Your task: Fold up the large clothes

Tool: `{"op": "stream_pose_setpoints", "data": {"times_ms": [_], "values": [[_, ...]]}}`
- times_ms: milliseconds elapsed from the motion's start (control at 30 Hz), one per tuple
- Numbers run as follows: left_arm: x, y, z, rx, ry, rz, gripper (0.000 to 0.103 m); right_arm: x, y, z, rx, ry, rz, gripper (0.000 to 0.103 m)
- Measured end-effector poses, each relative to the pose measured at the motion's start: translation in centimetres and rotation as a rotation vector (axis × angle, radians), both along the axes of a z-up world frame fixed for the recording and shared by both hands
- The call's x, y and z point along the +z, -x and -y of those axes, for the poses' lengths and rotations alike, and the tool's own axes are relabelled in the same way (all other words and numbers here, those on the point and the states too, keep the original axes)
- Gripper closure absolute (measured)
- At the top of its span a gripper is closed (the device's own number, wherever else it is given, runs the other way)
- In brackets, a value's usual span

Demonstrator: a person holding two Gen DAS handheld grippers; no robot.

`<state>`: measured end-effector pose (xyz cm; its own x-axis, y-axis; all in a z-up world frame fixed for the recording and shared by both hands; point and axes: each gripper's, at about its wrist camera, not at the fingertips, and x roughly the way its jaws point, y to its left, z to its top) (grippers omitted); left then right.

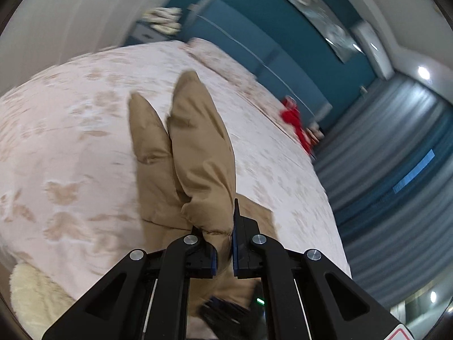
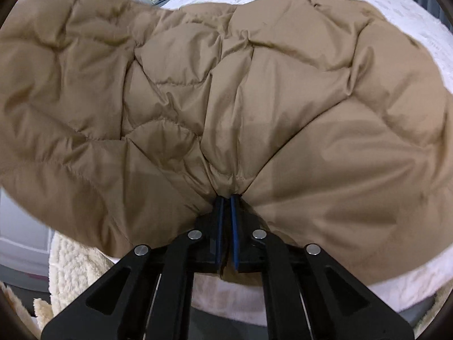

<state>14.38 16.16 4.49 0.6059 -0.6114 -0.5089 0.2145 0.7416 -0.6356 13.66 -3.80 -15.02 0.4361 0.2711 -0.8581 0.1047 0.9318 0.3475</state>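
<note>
A tan quilted puffer jacket point(image 1: 195, 147) lies on the bed with pale pink floral bedding point(image 1: 70, 130). In the left wrist view two long tan parts stretch away across the bed. My left gripper point(image 1: 225, 243) is shut on a bunched edge of the jacket, lifted off the bed. In the right wrist view the jacket point(image 2: 226, 90) fills most of the frame, puffy and creased. My right gripper point(image 2: 226, 201) is shut on a pinch of its near edge, with fabric gathered between the blue pads.
A blue headboard point(image 1: 254, 45) and pillows stand at the bed's far side. A red item point(image 1: 294, 119) lies near the bed's right edge. Grey-blue curtains point(image 1: 396, 170) hang at the right. A cream fleece blanket point(image 2: 76, 269) lies at the lower left, by white doors.
</note>
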Motion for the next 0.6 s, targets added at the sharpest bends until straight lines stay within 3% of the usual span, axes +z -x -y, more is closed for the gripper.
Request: {"op": "stream_pose_setpoints", "data": {"times_ms": [200,400,600], "values": [[0.7,1.1,8.2,-0.202,-0.060,0.032,0.099,1.6,1.9,5.9,-0.060,-0.250,-0.028,0.099],[-2.0,1.6,15.1,-0.335,-0.129,-0.015,0.099,6.1,6.4,13.7,-0.146,-0.100,-0.008,0.099],[-7.0,3.0,21.4,-0.454,-0.256,-0.097,0.099,7.8,9.9,18.0,-0.215,0.049,-0.027,0.099]]}}
